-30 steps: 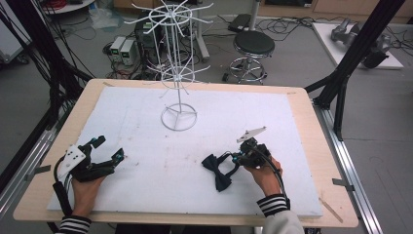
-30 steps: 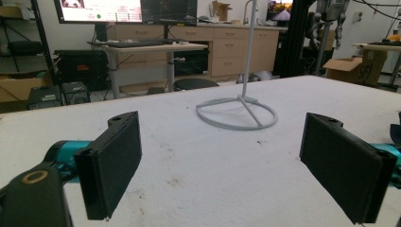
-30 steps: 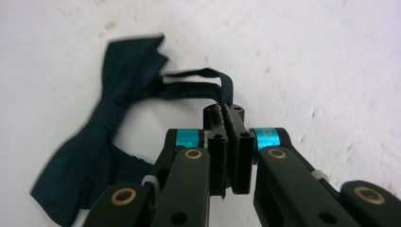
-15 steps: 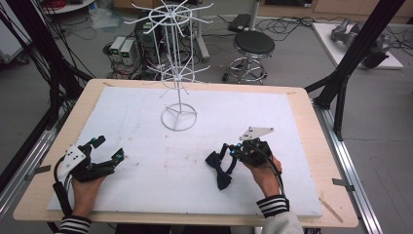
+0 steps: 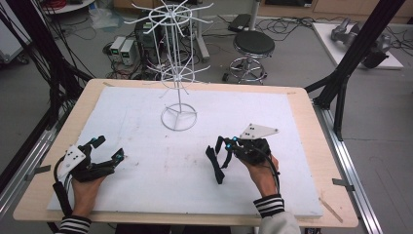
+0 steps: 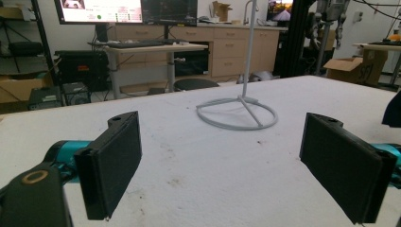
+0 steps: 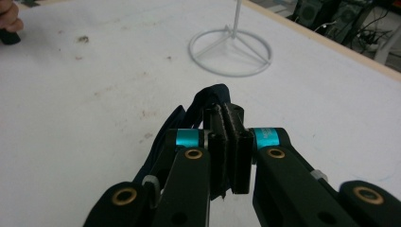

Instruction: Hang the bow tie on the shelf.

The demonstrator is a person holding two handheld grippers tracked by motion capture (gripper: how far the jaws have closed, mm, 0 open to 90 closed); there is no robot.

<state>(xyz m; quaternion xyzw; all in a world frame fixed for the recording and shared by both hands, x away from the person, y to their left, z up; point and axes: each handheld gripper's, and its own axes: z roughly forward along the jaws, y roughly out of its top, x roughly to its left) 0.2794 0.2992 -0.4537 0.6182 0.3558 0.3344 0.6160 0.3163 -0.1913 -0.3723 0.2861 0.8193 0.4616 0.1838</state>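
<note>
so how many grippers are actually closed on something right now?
1. The right gripper is shut on a dark strap, right of table centre. The left gripper, near the left edge, is open with nothing between its jaws.

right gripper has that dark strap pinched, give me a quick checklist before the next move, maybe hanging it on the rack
1. Grip on the strap: ok. The right gripper has its jaws closed on it, and the strap bulges out past the tips.
2. Loose end of the strap: not ok. It hangs down beside the gripper and reaches the white mat in the high view.
3. Left gripper free to help: ok. Jaws wide apart, nothing between them.
4. Wire rack standing upright on its ring base: ok.
5. Free hook on the rack: ok. The arms look bare.
6. Whether the strap has a loop to hang by: cannot tell.
</note>
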